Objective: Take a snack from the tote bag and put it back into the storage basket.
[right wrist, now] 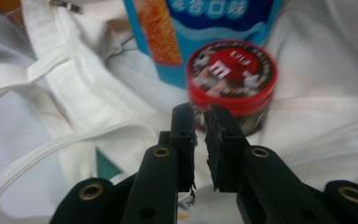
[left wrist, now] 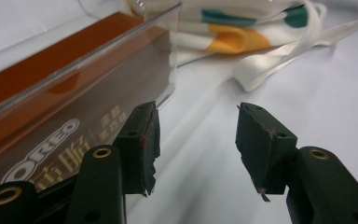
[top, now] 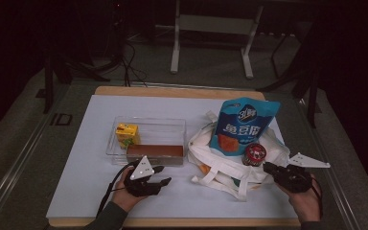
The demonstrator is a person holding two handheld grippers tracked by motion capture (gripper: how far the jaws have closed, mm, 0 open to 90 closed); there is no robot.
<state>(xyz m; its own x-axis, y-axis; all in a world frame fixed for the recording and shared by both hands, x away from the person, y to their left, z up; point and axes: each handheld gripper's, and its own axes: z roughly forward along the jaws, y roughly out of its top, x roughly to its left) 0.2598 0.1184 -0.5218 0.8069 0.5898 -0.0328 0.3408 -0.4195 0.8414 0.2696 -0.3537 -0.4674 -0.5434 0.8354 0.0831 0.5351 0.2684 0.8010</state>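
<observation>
I see a dim room with a grey floor and a white-legged frame at the back; the work lies on a white sheet [top: 91, 143] over a wooden table. I take the clear plastic box [top: 172, 125] as my landmark. Inside it a yellow carton [top: 127, 134] stands at its left end and a long brown Oreo pack [top: 155, 152] lies along its near wall; in the left gripper view that pack's lettering is cut off by the jaw in front. My left gripper [top: 159, 176] sits just in front of the box, jaws spread, nothing between them, one pad close to the box's near corner. To the right of the box lies a white cloth bag [top: 230, 165] with a blue snack pouch [top: 242, 124] propped on it and a small red-lidded M&M's tub [top: 254, 154] beside the pouch. My right gripper [top: 268, 167], right of the tub, has its jaws almost together, only a thin slit, gripping nothing; the tub behind them is blurred, and I cannot tell what the bag holds
</observation>
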